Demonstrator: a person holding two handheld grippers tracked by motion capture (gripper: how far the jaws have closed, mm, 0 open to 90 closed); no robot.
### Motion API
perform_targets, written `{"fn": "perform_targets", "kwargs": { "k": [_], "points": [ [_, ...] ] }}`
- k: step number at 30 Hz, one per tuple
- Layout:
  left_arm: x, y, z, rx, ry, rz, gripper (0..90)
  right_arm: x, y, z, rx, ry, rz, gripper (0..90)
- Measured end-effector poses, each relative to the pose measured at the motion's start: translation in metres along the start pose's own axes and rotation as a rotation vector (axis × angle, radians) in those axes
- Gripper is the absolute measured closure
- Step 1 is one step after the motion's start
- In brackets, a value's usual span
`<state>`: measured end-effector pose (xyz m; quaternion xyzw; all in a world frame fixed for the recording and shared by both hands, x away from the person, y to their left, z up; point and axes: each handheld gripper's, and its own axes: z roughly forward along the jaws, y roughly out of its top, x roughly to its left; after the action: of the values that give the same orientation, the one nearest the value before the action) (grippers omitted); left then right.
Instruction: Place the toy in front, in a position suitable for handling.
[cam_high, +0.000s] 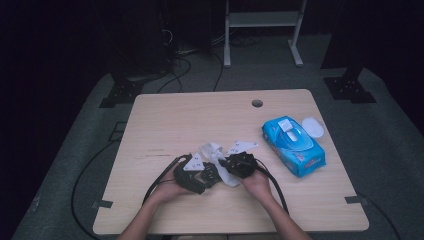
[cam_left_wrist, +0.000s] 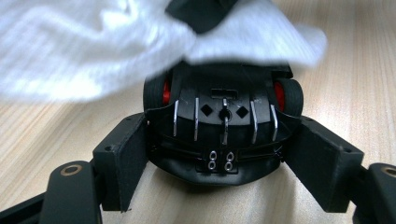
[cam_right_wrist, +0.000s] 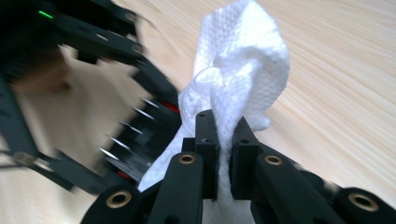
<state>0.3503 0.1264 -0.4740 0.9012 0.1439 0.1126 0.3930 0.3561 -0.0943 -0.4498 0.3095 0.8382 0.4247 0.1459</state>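
A black toy car (cam_left_wrist: 224, 130) with red wheel hubs sits on the wooden table, seen from one end. My left gripper (cam_left_wrist: 224, 158) is shut on it, one pad against each side. A crumpled white wipe (cam_left_wrist: 93, 51) lies over the car's far end. My right gripper (cam_right_wrist: 225, 140) is shut on that wipe (cam_right_wrist: 238, 74), whose cloth bunches up above the jaws. In the high view the left gripper (cam_high: 207, 175) and right gripper (cam_high: 232, 165) meet near the table's front middle, with the wipe (cam_high: 212, 151) between them.
A blue pack of wipes (cam_high: 294, 145) lies at the right of the table, with a white round lid (cam_high: 312, 127) beside its far end. A cable hole (cam_high: 257, 103) is near the back edge. Both grippers' cables trail off the front.
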Motion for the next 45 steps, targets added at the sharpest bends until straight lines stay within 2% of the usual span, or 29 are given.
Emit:
{"fn": "perform_targets", "kwargs": {
  "k": [7, 8, 13, 24, 30, 36, 45],
  "points": [
    [0.000, 0.000, 0.000, -0.004, -0.003, -0.007, 24.1, -0.031, -0.019, -0.018, 0.031, -0.082, 0.064, 84.0],
    [0.000, 0.000, 0.000, -0.003, -0.004, -0.006, 24.1, -0.033, -0.021, -0.020, 0.039, -0.096, 0.062, 84.0],
    [0.001, 0.000, 0.000, -0.004, -0.005, -0.009, 24.1, -0.039, -0.031, -0.031, 0.052, -0.102, 0.084, 84.0],
    [0.001, -0.001, 0.000, -0.004, -0.009, -0.011, 24.0, -0.024, -0.030, -0.035, 0.066, -0.018, 0.057, 83.9],
    [0.003, -0.002, -0.002, -0.010, -0.027, -0.028, 23.8, -0.025, -0.035, -0.037, 0.062, 0.008, 0.088, 83.9],
    [0.007, -0.003, -0.004, -0.025, -0.064, -0.088, 19.7, -0.022, -0.037, -0.038, 0.059, 0.013, 0.083, 83.9],
    [0.018, -0.007, -0.011, -0.077, -0.095, -0.215, 15.7, -0.019, -0.041, -0.040, 0.045, 0.019, 0.078, 84.1]
  ]
}}
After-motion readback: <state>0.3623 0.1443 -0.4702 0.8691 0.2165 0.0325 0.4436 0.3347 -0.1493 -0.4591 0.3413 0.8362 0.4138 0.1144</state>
